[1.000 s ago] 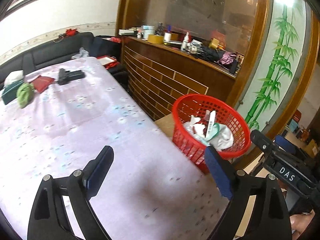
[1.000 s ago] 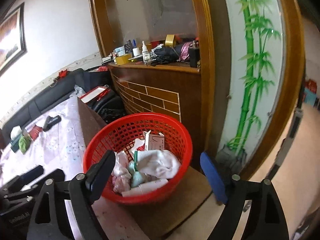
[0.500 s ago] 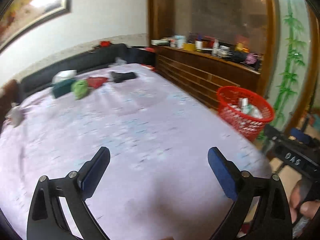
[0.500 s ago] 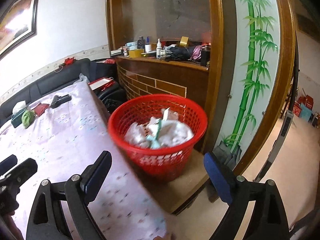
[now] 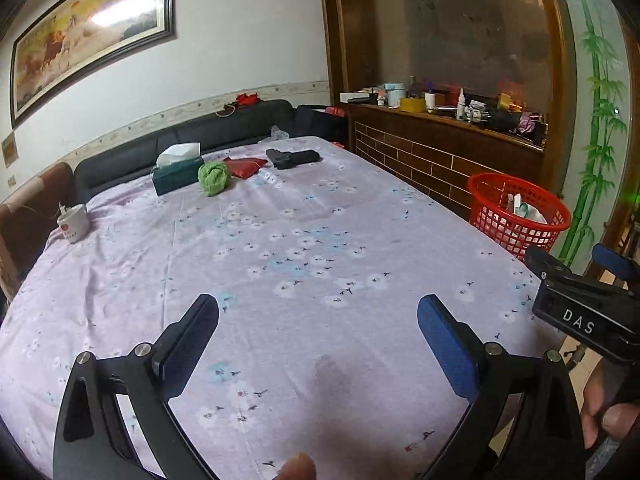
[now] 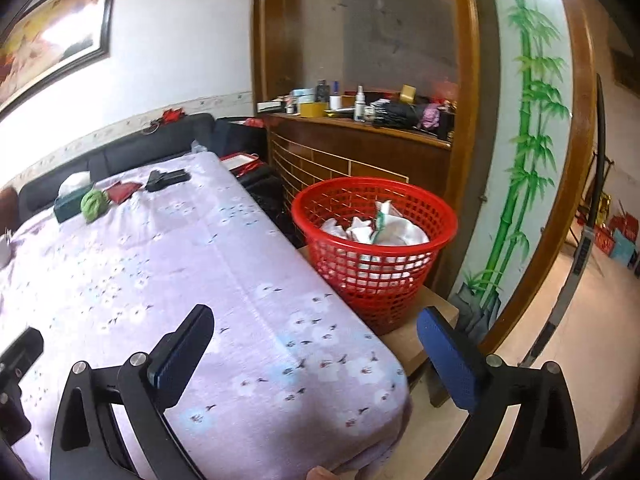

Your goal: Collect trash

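A red mesh basket stands on a low wooden stool beside the table's right edge. In it lie crumpled white paper and wrappers. In the left wrist view the basket sits far right, beyond the table. My left gripper hangs open over the lilac flowered tablecloth with nothing between its fingers. My right gripper is over the table's near right corner, short of the basket. Its jaws are opening and hold nothing.
At the table's far end lie a green cloth ball, a dark tissue box, a red pouch and a black object. A white mug stands at the left edge. Behind are a black sofa and a cluttered wooden shelf.
Both grippers have drawn back from the basket, which now looks smaller and farther. The left view has swung left over the table. Both pairs of jaws stand a little wider.
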